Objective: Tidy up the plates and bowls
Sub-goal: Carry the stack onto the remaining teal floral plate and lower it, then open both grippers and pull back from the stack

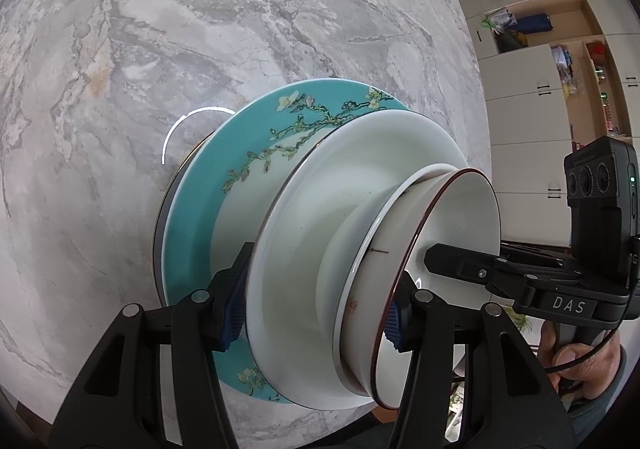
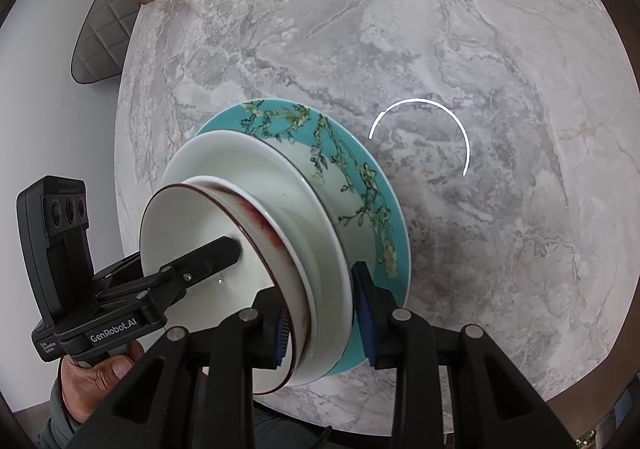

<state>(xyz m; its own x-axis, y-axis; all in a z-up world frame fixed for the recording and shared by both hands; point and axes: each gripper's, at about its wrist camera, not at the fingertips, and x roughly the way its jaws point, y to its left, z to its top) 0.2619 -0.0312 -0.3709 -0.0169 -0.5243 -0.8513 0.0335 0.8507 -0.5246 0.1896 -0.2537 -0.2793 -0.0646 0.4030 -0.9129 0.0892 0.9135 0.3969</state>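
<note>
**Plates and bowls stacked and held by both tongs**

Plates and bowls were already in one pile. At the bottom was a teal plate [image 1: 192, 217] with flower branches painted on it. A dark rim peeked out under it, maybe one more plate, but I could not tell. On the teal plate sat a wide white bowl [image 1: 296, 289]. In that bowl sat a small bowl [image 1: 452, 233] with a thin dark red rim, and another white rim peeked out just under it.

The left tongs [image 1: 312, 309] were closed on the pile. One blue pad was under the wide white bowl and one was inside the small bowl. The right tongs [image 2: 324, 313] were closed on the other side the same way.

The pile sat right between the two tongs, with the grey marble bench [image 1: 120, 49] behind it. I could not tell if it touched the bench or hung just over it.

The stacking looked done. I think what was left was to set the pile in its place and let go.

The pile was round, so it had no long side. Its open tops faced toward the tongs' handles.
</note>
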